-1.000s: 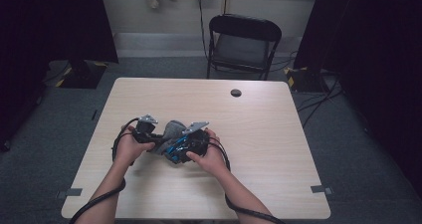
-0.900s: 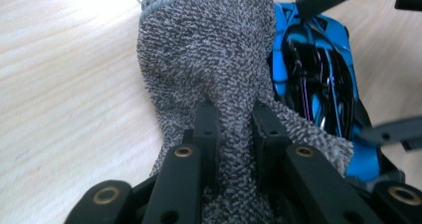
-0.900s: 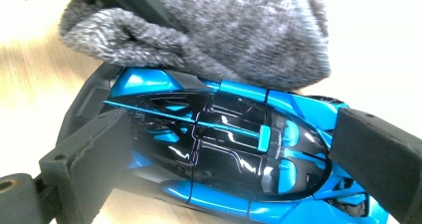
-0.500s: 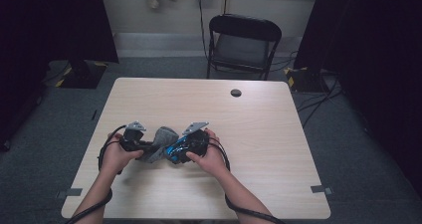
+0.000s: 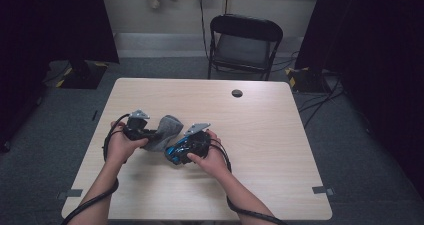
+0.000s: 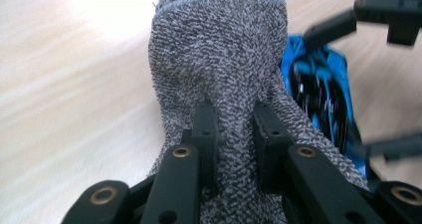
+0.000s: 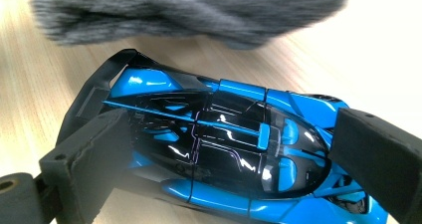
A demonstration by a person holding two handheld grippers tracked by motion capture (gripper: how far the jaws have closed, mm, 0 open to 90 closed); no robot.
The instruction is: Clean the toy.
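A grey terry cloth [image 5: 169, 127] hangs bunched from my left gripper [image 5: 150, 134], left of the table's middle. In the left gripper view the two black jaws of that gripper [image 6: 234, 115] are shut on a fold of the cloth [image 6: 219, 50], which stands up above them. My right gripper [image 5: 176, 153] holds a blue and black toy car [image 5: 175, 149] just right of the cloth. In the right gripper view its jaws [image 7: 234, 139] press on the car's [image 7: 239, 149] two ends, and the cloth [image 7: 189, 10] lies blurred just beyond the car, apart from it.
The light wooden table [image 5: 280, 135] has a small black round disc [image 5: 237, 93] near its far edge. A black folding chair [image 5: 245, 40] stands behind the table. Dark curtains hang at both sides.
My left gripper with the cloth drew back from the car toward the near left, then rose and came back beside it. The right gripper and the car stayed put.
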